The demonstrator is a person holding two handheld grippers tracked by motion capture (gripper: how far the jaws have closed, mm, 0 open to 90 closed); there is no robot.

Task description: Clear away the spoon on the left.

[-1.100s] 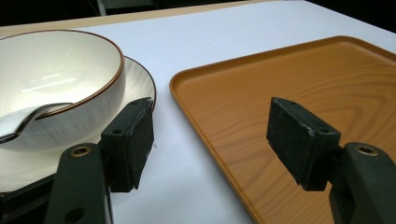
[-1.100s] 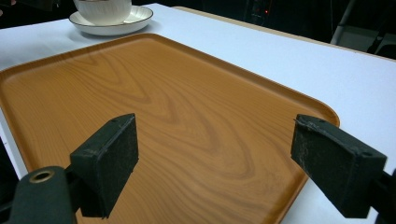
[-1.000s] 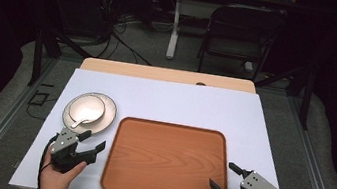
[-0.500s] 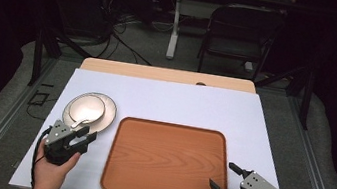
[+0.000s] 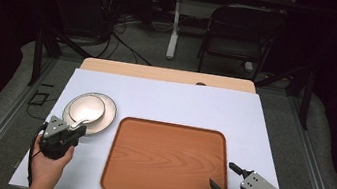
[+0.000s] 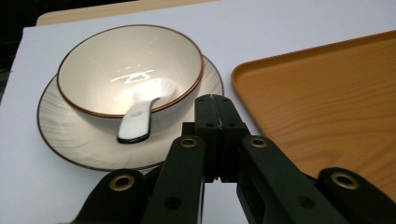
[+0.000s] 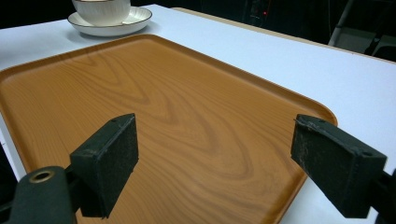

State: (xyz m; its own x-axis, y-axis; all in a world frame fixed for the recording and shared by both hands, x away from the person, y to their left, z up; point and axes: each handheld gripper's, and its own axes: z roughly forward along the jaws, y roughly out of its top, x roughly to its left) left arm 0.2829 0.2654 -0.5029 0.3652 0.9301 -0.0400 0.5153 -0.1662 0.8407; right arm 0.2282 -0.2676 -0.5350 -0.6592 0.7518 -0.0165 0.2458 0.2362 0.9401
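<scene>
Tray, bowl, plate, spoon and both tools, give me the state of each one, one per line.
Tray: flat on the table, nothing on it.
Bowl: upright, sitting on the plate.
Plate: flat on the table beside the tray.
Spoon: in the bowl, handle over the rim.
Left tool: shut, holding nothing.
Right tool: open above the tray's corner.

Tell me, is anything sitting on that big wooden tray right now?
No. In the high view the tray has a bare wood-grain surface, while the bowl sits on its plate beside it.
</scene>
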